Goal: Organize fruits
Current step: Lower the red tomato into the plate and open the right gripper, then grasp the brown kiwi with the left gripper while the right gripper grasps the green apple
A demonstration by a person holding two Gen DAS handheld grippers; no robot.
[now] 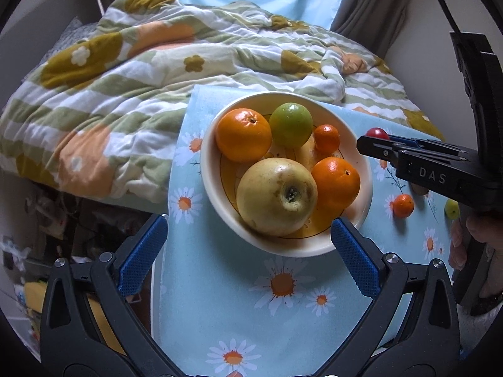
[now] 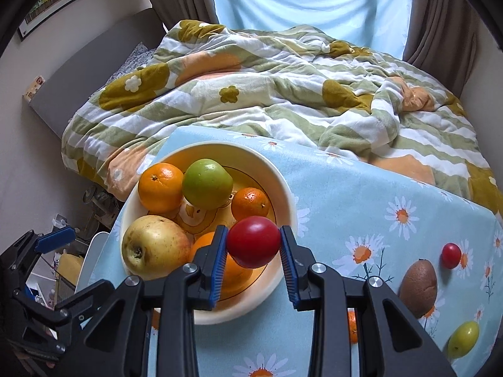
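— Fruits fill the cream bowl (image 2: 284,188) already: a yellow apple (image 2: 155,245), a green apple (image 2: 207,183), two big oranges (image 2: 160,187) and a small mandarin (image 2: 250,204). What carries it?

— A counter (image 2: 361,194) under a pale blue daisy-print cloth, pushed against a bed with a rumpled green-striped quilt (image 2: 267,94). Grey curtains (image 2: 440,15) frame a bright window behind.

— And outside the bowl?

— On the cloth to the right lie a small red fruit (image 2: 451,255), a brown one (image 2: 418,287), a yellow-green one (image 2: 463,339) and a small mandarin (image 1: 403,205).

— The right claw (image 2: 253,245)?

— Clamped on a red tomato (image 2: 253,242), held above the bowl's near rim.

— The left claw (image 1: 248,251)?

— Spread wide and holding nothing, hovering at the bowl's near edge, its right blue pad (image 1: 355,260) just beside the rim.
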